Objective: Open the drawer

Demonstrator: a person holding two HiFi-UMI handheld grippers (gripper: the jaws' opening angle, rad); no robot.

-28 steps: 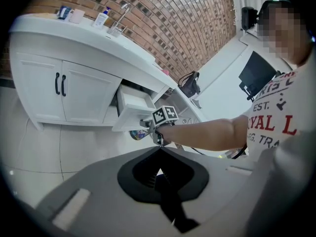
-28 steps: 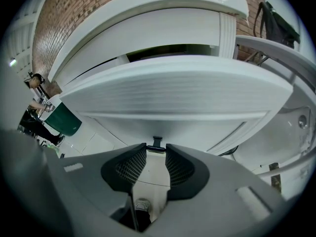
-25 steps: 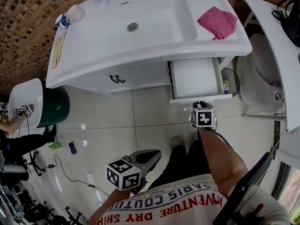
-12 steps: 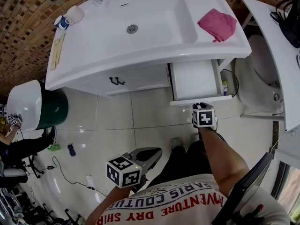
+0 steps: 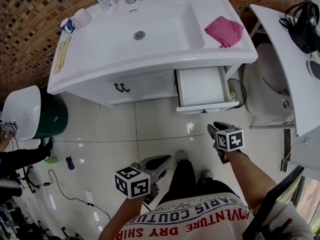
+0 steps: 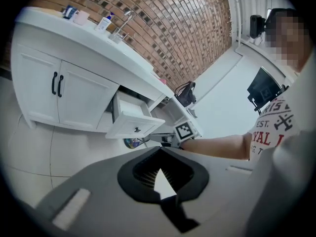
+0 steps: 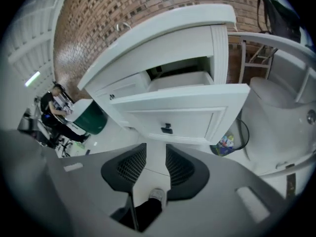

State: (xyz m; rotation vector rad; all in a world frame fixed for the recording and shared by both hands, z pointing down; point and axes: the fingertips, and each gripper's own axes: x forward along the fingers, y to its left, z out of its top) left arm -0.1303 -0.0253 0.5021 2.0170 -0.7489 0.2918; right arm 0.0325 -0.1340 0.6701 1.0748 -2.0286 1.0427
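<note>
Standing pulled well out of the vanity (image 5: 135, 86), the drawer (image 5: 200, 86) lies open as the task wants, so the pull looks finished. Your right claw (image 7: 156, 149) hangs spread and empty, a little back from the knob (image 7: 167, 128). Your left claw (image 6: 159, 151), tips pressed together, is well apart from it, and nothing more seems needed.

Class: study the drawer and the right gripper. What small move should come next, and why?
Probably draw the right gripper clear and rest it: the drawer already stands pulled out of the vanity, its knob is free, and the gripper's jaws are apart with nothing between them.
</note>
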